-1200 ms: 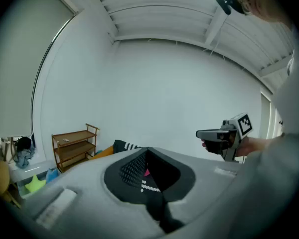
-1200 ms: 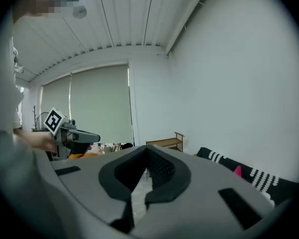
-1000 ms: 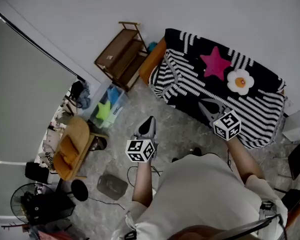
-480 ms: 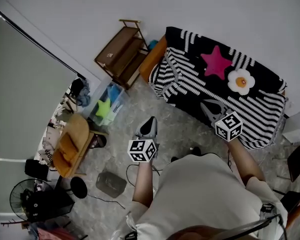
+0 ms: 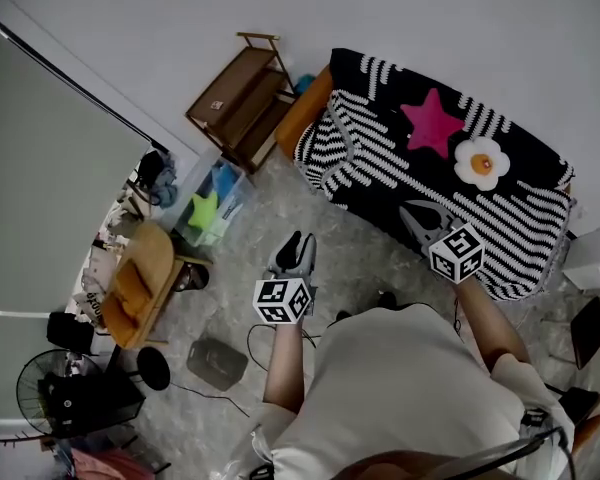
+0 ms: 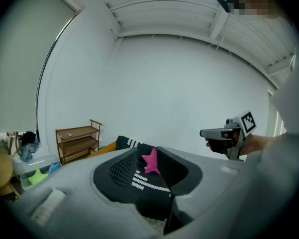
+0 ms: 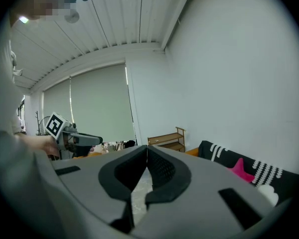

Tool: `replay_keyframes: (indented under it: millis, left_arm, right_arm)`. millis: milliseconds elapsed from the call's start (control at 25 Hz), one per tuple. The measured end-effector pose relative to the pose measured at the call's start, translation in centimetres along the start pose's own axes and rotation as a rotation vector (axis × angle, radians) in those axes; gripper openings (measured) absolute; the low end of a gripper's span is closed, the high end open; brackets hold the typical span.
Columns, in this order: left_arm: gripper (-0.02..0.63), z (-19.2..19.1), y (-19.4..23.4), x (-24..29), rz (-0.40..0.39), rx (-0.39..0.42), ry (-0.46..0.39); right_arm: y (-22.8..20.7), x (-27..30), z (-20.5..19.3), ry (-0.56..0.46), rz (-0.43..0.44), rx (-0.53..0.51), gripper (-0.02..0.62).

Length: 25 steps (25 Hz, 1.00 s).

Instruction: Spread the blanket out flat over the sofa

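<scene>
Two empty grippers hang near the sofa (image 5: 303, 116). My left gripper (image 5: 293, 252) has just been opening its jaws, and my right gripper (image 5: 417, 217) is pressed together. The blanket (image 5: 400, 173) lies spread over the sofa, needing no grip.

The blanket (image 5: 430, 168) is laid over the sofa (image 5: 302, 113), which is set against the wall (image 5: 380, 18). The shelf (image 5: 235, 93) is placed just left of the sofa. On the floor (image 5: 360, 258), a bin (image 5: 208, 208) is set before the shelf, with a chair (image 5: 140, 283) beside it and a fan (image 5: 40, 398) well apart.
</scene>
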<state>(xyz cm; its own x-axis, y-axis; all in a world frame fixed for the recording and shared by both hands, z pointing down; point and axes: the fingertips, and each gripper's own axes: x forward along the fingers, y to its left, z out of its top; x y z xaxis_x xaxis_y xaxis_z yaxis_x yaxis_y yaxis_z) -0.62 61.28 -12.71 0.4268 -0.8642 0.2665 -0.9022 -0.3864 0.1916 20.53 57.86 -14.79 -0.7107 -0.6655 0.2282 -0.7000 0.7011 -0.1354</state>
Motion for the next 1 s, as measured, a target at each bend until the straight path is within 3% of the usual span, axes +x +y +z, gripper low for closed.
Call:
replay_keyframes:
  millis: [240, 720, 1000]
  left_arm:
    - [0.186, 0.1, -0.5, 1.0, 0.007, -0.010, -0.007]
    - [0.187, -1.2, 0.6, 1.7, 0.054, -0.051, 0.000]
    - [0.186, -1.2, 3.6, 2.8, 0.032, -0.059, 0.019]
  right_arm:
    - [-1.3, 0.4, 0.1, 0.007, 0.019, -0.006, 0.006]
    - [-2.0, 2.4, -1.3, 0.051, 0.044, 0.012, 0.005]
    - [-2.3, 6.0, -1.7, 0.078, 0.014, 0.036, 0.005]
